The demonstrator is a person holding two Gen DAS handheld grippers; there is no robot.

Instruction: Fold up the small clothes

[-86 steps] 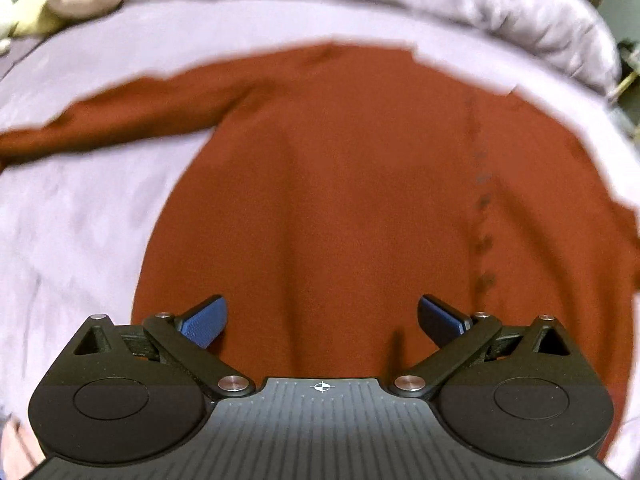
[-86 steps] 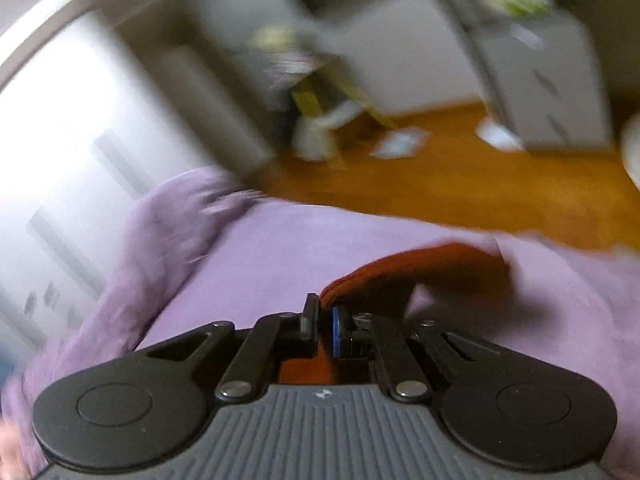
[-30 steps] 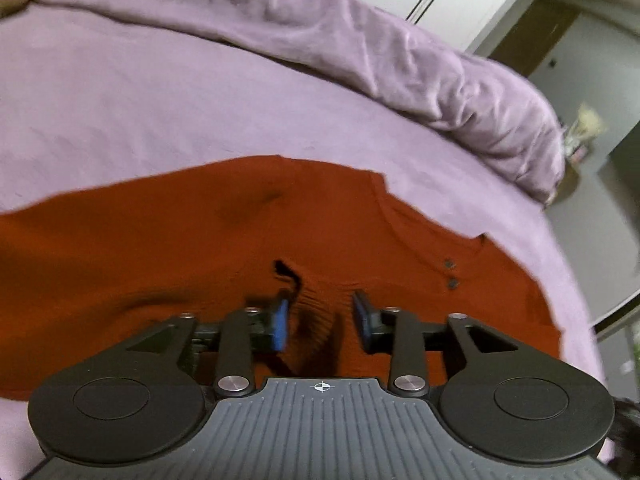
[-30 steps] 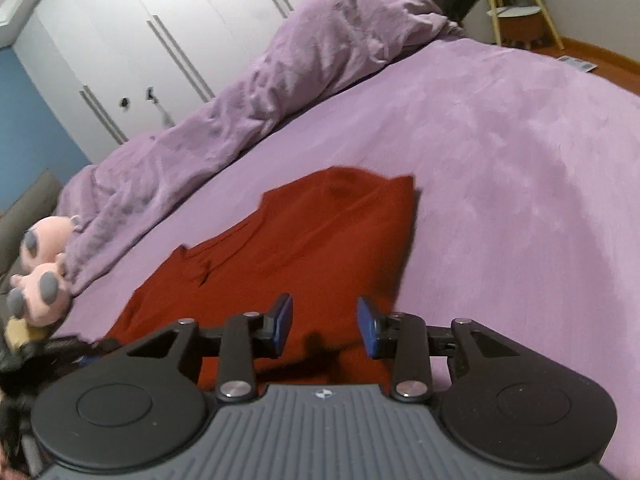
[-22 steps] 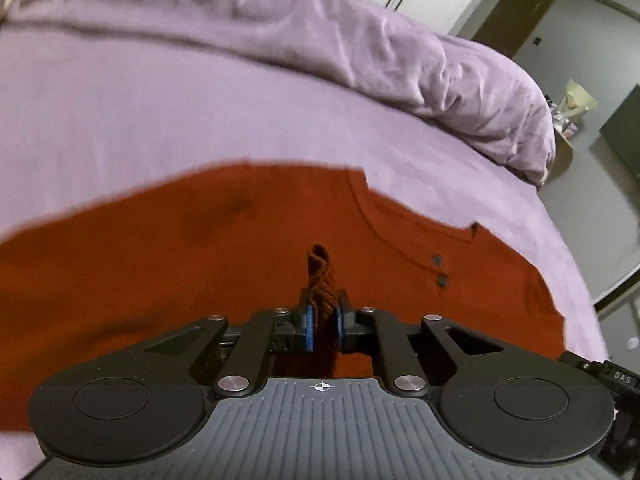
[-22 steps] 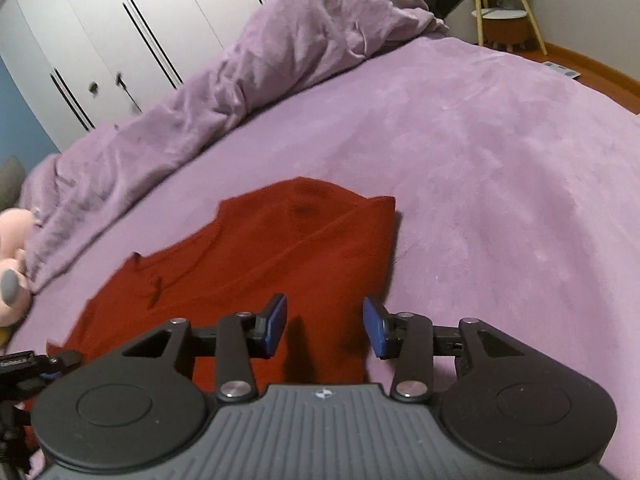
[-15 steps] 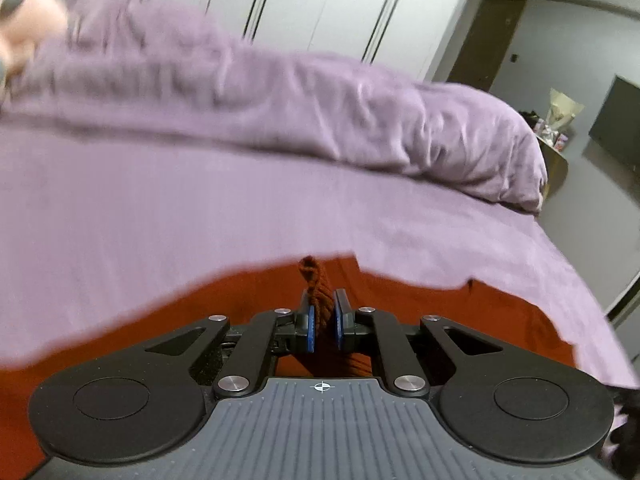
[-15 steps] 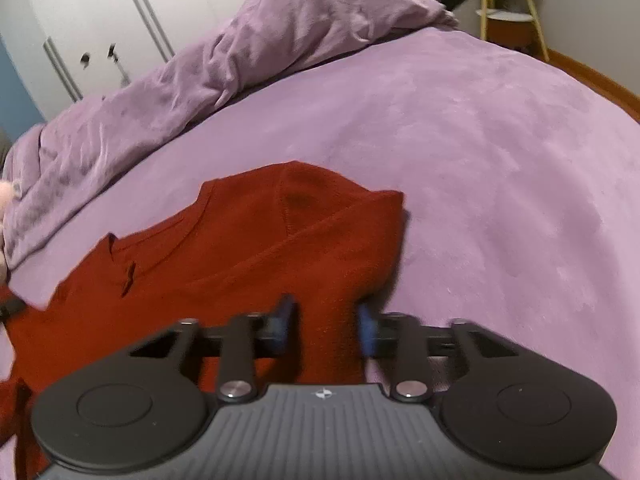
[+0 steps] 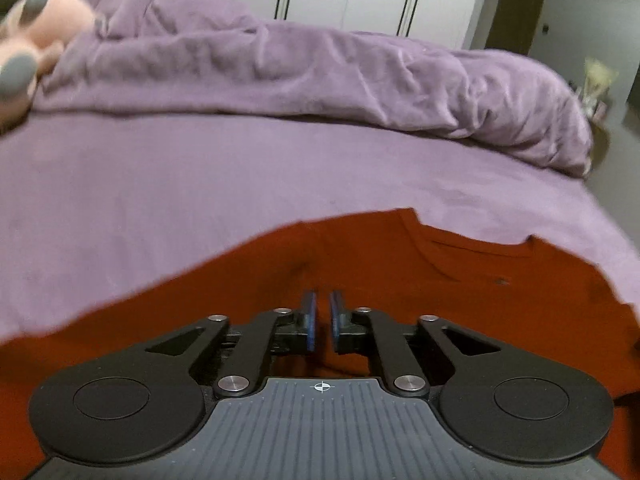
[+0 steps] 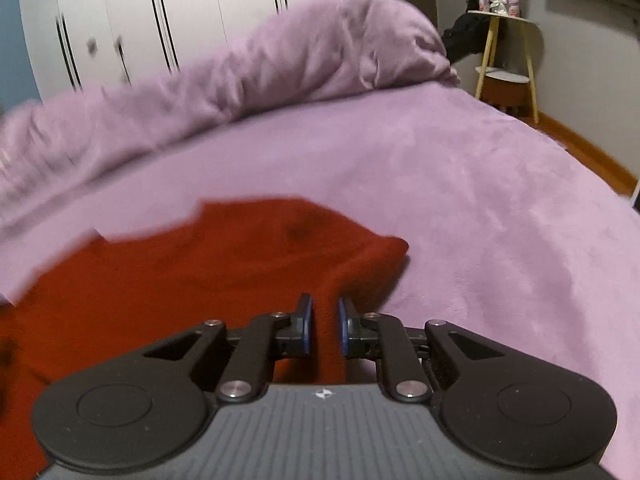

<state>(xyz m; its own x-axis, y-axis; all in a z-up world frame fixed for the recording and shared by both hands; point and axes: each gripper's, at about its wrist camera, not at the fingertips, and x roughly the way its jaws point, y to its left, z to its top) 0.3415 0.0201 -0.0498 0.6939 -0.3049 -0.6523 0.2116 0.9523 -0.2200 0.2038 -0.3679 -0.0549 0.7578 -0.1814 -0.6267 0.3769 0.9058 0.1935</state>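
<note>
A rust-red knitted sweater (image 9: 400, 264) lies on the purple bed, its neckline and buttons at the right in the left wrist view. My left gripper (image 9: 322, 320) is shut on a fold of its fabric, with the blue pads almost touching. In the right wrist view the same sweater (image 10: 208, 264) spreads to the left. My right gripper (image 10: 323, 322) is shut on a raised ridge of the sweater near its right edge.
The purple bed sheet (image 9: 200, 184) extends beyond the sweater. A bunched purple duvet (image 9: 320, 76) lies along the far side. A pink plush toy (image 9: 28, 52) sits far left. White wardrobe doors (image 10: 160, 16) and a small side table (image 10: 504, 52) stand behind.
Both grippers closed on the sweater, the left first and then the right. Both views have tilted up towards the duvet and wardrobe.
</note>
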